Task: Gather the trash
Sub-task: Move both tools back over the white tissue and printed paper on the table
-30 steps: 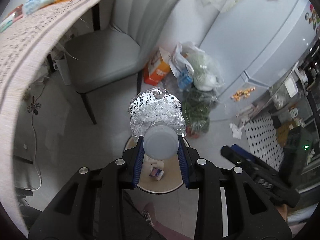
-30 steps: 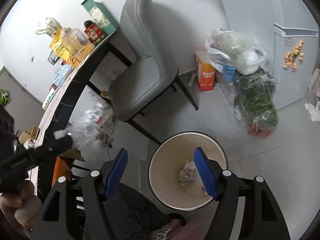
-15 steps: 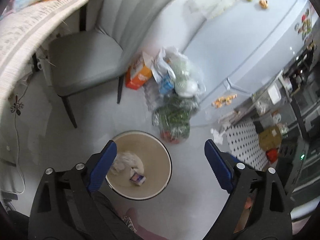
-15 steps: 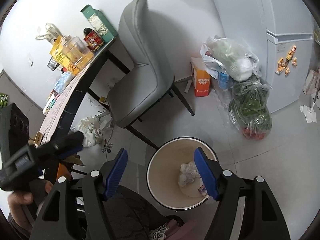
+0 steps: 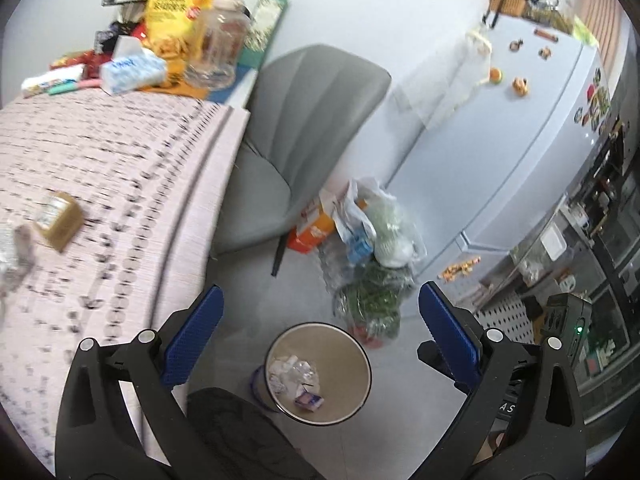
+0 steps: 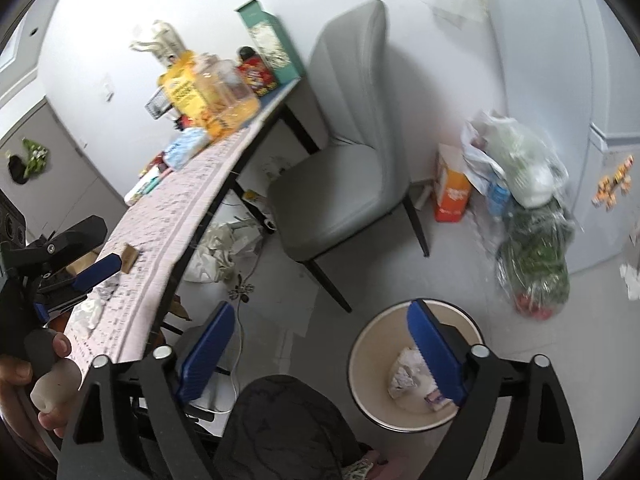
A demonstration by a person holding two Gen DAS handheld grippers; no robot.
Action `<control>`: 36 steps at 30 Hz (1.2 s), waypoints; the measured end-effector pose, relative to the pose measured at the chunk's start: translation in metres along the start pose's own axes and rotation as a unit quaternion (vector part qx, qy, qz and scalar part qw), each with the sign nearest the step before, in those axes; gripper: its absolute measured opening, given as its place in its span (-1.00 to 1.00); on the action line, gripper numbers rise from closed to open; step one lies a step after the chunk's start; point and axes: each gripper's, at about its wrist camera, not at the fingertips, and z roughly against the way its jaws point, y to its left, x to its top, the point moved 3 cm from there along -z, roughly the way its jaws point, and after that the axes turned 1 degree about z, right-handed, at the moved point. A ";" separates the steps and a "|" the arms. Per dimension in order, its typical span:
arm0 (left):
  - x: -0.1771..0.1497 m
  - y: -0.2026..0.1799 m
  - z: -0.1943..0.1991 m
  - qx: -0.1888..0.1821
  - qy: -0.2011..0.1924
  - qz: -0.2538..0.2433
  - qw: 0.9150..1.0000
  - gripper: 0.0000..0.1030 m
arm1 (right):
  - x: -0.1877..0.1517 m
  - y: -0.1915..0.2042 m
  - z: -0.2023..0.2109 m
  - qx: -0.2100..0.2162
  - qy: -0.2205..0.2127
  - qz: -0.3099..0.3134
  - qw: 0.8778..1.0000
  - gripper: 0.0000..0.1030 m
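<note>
1. The left gripper [image 5: 320, 328] hangs above the floor, its blue-padded jaws spread wide and opening further, with nothing between them.
2. Straight below, the bin [image 5: 362, 364] stands on the grey floor, just off the table [image 5: 120, 184] edge.
3. Inside the bin lie a crumpled clear bottle [image 5: 296, 372], white scraps and a small printed packet [image 5: 309, 400].
4. The right gripper [image 6: 320, 344] is also empty, its jaws wide and opening; its right pad overlaps the bin [image 6: 368, 364] in that view.
5. The table carries a pale patterned cloth; a small brown box [image 5: 60, 220] and a crumpled grey wad [image 5: 18, 256] sit near its left end.
6. At the far end of the table stand a yellow snack bag [image 5: 176, 12], a clear jar [image 5: 218, 48], a tissue pack [image 5: 132, 68] and a tall green box [image 5: 268, 16].
7. A grey chair [image 5: 304, 132] is drawn up beside the table.
8. Behind the bin, against the fridge [image 5: 520, 140], lean bags of groceries [image 5: 376, 264] and an orange carton [image 5: 316, 232].
9. In the right wrist view a hand [image 6: 48, 392] grips the handle of the left gripper at the table's near end, its blue pads over the cloth.
10. More crumpled white paper [image 6: 90, 308] lies on the cloth just beside those pads.
</note>
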 end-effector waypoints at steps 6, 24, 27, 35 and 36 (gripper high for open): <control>0.003 0.029 0.043 0.012 -0.034 0.011 0.999 0.88 | 0.004 0.044 0.005 0.018 -0.008 0.026 0.999 0.80; -0.023 0.123 0.133 0.072 -0.086 0.066 0.992 0.88 | -0.011 0.146 -0.006 0.054 0.003 0.088 0.995 0.85; -0.029 0.141 0.149 0.089 -0.093 0.076 0.989 0.88 | -0.013 0.158 -0.010 0.059 0.005 0.098 0.993 0.85; -0.054 0.185 0.175 0.133 -0.094 0.098 0.982 0.88 | -0.022 0.189 -0.016 0.079 0.009 0.121 0.990 0.85; -0.057 0.189 0.175 0.133 -0.092 0.102 0.981 0.88 | -0.024 0.193 -0.016 0.081 0.010 0.125 0.989 0.85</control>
